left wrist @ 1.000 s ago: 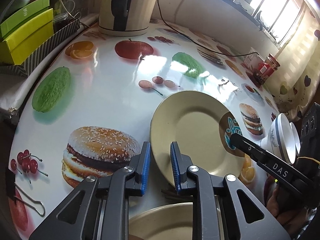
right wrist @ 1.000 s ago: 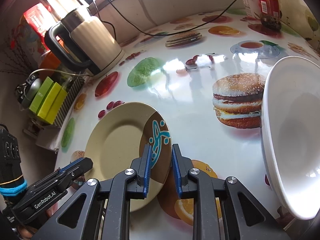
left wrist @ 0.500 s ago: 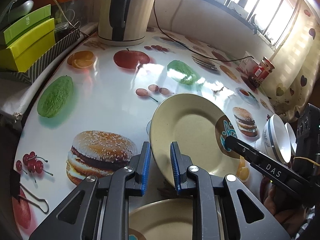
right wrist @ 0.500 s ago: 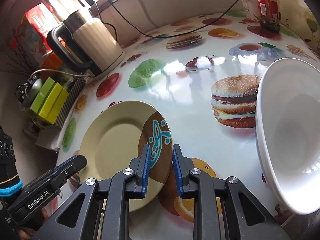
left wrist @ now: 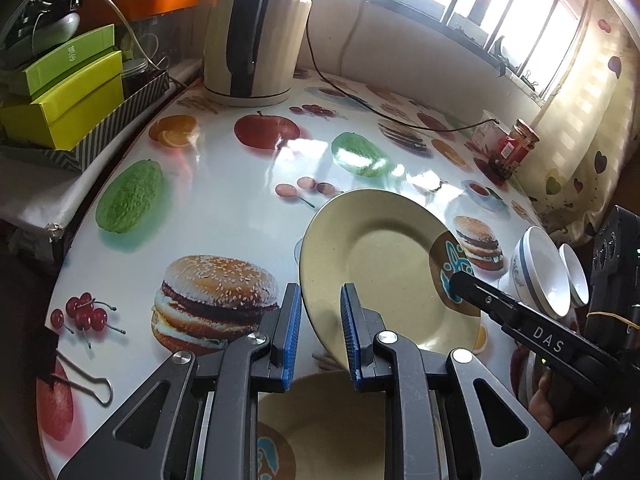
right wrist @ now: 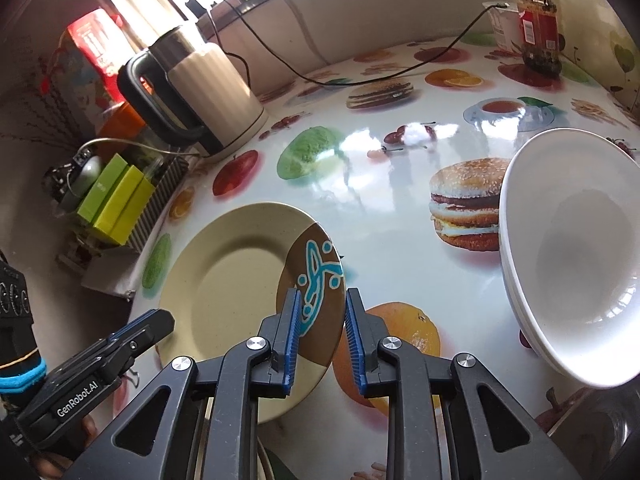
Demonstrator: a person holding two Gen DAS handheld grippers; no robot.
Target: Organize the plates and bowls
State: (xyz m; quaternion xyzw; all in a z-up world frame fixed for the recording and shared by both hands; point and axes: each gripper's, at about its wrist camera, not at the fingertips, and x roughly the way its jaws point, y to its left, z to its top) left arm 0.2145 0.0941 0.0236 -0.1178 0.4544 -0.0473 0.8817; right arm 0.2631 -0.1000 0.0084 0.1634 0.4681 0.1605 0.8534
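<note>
Left tool point(left wrist: 320, 332): clenched on the near-left rim of the beige plate point(left wrist: 384, 268), the rim caught between its blue pads, the tool pointing steeply down.
Right tool point(right wrist: 322, 334): gripping the same plate at its brown, blue-patterned edge point(right wrist: 316, 276); seen from the left wrist view, its black finger reaches in from the right onto that patch.
Beige plate: held between the two tools, tilted, its far edge raised above the fruit-and-burger printed desk point(left wrist: 224, 184).
Second plate point(left wrist: 320, 420): beige with the same blue motif, lying directly beneath the left tool, partly hidden by its arms.
White bowls point(right wrist: 572, 248): two nested, tipped on their side at the right of the desk; from the left wrist view they sit just past the right tool.
Kettle point(left wrist: 256, 32): cream with a black handle, upright at the far edge, a black cord trailing along the wall.
Jar point(right wrist: 536, 24): red-labelled, at the far right corner.
Green boxes point(left wrist: 68, 92): stacked in a striped tray at the left.
Person: a hand point(left wrist: 568, 408) grips the right tool.
</note>
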